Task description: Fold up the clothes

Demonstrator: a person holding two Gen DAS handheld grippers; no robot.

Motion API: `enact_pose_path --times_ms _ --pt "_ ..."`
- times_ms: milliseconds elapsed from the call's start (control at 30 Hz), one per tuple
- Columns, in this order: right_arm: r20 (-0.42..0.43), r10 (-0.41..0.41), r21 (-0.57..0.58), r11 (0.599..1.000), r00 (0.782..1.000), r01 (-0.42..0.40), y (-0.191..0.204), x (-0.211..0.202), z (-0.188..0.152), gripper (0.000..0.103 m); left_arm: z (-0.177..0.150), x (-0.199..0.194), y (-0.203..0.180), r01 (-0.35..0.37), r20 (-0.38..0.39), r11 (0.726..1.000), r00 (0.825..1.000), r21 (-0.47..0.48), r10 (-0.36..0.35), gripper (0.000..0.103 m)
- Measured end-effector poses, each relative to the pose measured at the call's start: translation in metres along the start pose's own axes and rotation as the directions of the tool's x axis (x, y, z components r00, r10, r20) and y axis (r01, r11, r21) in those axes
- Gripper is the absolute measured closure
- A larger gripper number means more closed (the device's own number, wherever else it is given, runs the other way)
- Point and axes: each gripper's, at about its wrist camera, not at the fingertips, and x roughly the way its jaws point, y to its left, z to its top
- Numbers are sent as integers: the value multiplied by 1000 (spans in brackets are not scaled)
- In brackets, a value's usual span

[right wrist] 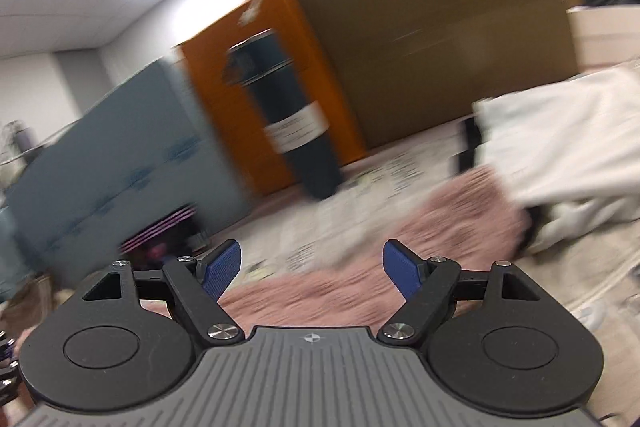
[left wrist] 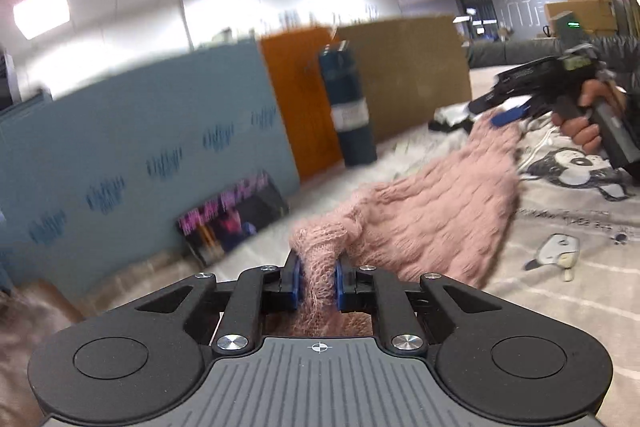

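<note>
Your left gripper (left wrist: 317,281) has its blue fingers clamped on a bunched edge of the pink knit sweater (left wrist: 432,203), which hangs stretched above the printed bedsheet (left wrist: 560,299) toward your right gripper (left wrist: 506,117). From the right wrist view, that gripper's fingers (right wrist: 400,275) stand wide apart with nothing between them, and the sweater lies blurred just below and ahead. Your hand (left wrist: 588,119) grips the right handle. A white garment (right wrist: 560,155) seems to sit beside the sweater's far end, though blur makes contact hard to judge. A dark blue cylinder (left wrist: 350,107) stands before the orange panel (left wrist: 300,99).
</note>
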Motion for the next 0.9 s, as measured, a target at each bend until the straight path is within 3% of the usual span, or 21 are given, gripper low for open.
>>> enact_pose_path --times_ms 100,167,367,467,500,533,567,633,767,900 --pt "-67 102 16 995 992 -101 7 8 -6 26 1 -24 -39 -149 76 977 987 155 138 88" --pt "-111 170 30 985 979 -168 12 13 -9 27 -3 -34 -67 -196 105 944 979 265 174 88" --pt "-210 367 168 927 906 -337 33 22 -25 27 -14 -54 -108 -152 108 902 987 403 117 88" --pt "-257 388 193 918 885 -347 55 20 -38 26 -20 -58 -118 -111 87 885 993 452 80 88" --pt "-272 352 167 934 895 -317 63 18 -43 27 -21 -60 -120 -95 84 884 994 457 63 88" --pt "-287 316 139 948 904 -287 71 15 -48 36 -23 -62 -121 -83 82 883 995 461 51 88" --pt "-297 280 111 960 913 -258 78 13 -53 61 -24 -64 -121 -80 83 882 995 465 46 88" --pt "-285 215 52 976 934 -209 87 4 -64 90 -26 -67 -118 -76 91 886 995 458 38 88" --pt "-189 138 -66 986 972 -152 96 -35 -79 94 -25 -72 -98 -66 116 924 993 377 24 88" --pt "-131 132 -116 982 983 -148 103 -80 -95 94 -21 -81 -86 -63 128 944 992 324 22 87"
